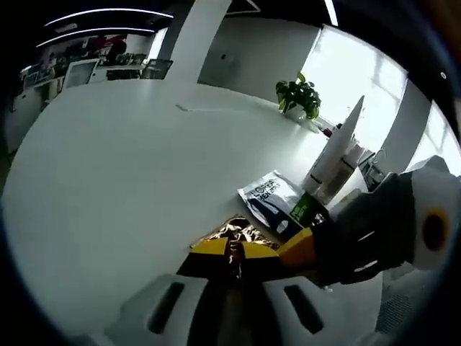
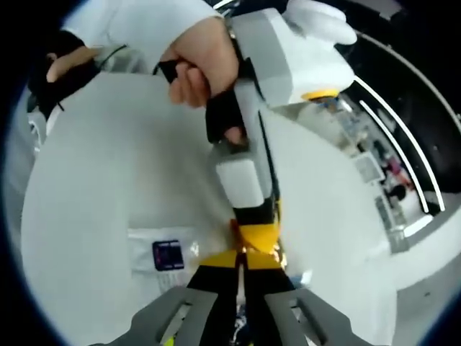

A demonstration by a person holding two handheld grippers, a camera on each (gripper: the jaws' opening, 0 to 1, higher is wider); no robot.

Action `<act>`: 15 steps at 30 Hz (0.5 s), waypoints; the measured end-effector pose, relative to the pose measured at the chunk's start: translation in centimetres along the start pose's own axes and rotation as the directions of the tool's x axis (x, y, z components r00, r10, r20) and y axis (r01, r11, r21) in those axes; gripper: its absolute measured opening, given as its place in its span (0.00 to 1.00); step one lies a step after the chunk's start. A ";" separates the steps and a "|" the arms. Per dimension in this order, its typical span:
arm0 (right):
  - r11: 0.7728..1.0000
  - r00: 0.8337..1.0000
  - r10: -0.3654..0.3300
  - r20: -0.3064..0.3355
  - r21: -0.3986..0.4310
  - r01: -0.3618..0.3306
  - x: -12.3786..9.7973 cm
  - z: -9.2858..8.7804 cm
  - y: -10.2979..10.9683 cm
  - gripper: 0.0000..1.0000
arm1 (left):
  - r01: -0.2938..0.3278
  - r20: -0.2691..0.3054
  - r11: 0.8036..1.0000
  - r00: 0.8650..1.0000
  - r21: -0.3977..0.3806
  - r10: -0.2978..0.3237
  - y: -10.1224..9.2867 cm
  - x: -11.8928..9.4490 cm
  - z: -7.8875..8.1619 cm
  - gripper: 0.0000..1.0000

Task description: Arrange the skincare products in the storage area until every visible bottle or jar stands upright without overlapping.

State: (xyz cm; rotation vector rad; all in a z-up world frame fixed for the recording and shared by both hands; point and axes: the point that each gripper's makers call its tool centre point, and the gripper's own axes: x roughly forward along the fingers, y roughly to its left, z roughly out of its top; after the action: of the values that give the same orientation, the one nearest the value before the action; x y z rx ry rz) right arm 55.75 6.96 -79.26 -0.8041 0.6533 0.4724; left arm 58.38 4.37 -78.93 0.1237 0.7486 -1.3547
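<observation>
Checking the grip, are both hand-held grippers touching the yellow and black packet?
Touching. In the right gripper view, the left hand-held gripper and right hand-held gripper pinch the yellow and black packet from opposite ends.

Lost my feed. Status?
Both grippers pinch one yellow-black packet. White tube upright by pouch. Nothing blocking.

Left gripper (image 1: 230, 288): pale grey jaws at bottom of frame, dark oblong slot in each; same gripper in right gripper view, upper centre: white-and-grey body, yellow ring. Right gripper (image 2: 241, 313): grey slotted jaws, bottom centre. Hand (image 2: 205, 61), upper centre: black fingerless glove, white sleeve at top left.
</observation>
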 end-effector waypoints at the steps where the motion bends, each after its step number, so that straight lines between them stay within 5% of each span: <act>1: 1.000 1.000 0.000 0.003 -0.009 0.000 0.0 0.0 0.0 0.00 | 0.001 -0.003 1.000 1.000 -0.001 -0.001 0.0 0.0 0.0 0.04; 15: 0.993 0.999 -0.025 0.027 0.112 0.022 -1.9 0.1 -0.9 0.02 | -0.009 -0.009 1.000 1.000 0.022 0.010 0.0 -0.1 0.0 0.05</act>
State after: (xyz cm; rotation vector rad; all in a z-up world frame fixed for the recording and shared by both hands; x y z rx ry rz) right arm 54.98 6.19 -77.40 -0.6970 0.6377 0.4211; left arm 58.38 4.46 -78.91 0.1508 0.7402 -1.3545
